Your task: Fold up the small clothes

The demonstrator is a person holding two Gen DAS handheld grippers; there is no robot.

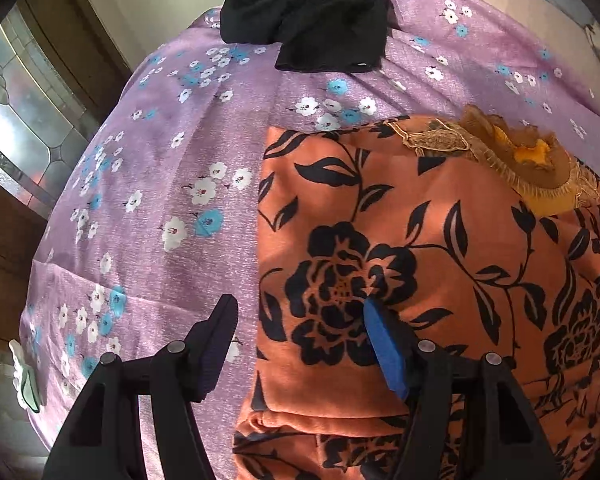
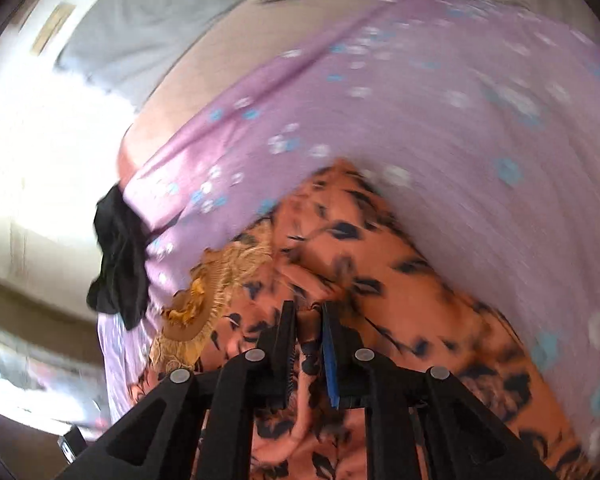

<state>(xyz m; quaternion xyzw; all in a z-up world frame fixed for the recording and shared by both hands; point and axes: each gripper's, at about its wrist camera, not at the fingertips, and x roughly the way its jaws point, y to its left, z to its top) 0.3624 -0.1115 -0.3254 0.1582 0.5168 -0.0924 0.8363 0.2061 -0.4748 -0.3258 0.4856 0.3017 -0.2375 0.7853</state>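
Observation:
An orange garment with black flower print lies partly folded on a purple flowered sheet. It has a gold embroidered neckline. My left gripper is open over the garment's left edge, its right finger resting on the cloth. In the right wrist view my right gripper is shut on a pinch of the orange garment. That view is blurred by motion. The gold neckline lies to its left.
A black garment lies crumpled at the far edge of the sheet and shows in the right wrist view. A glass-paned door is at the left. A white clip sits at the sheet's left edge.

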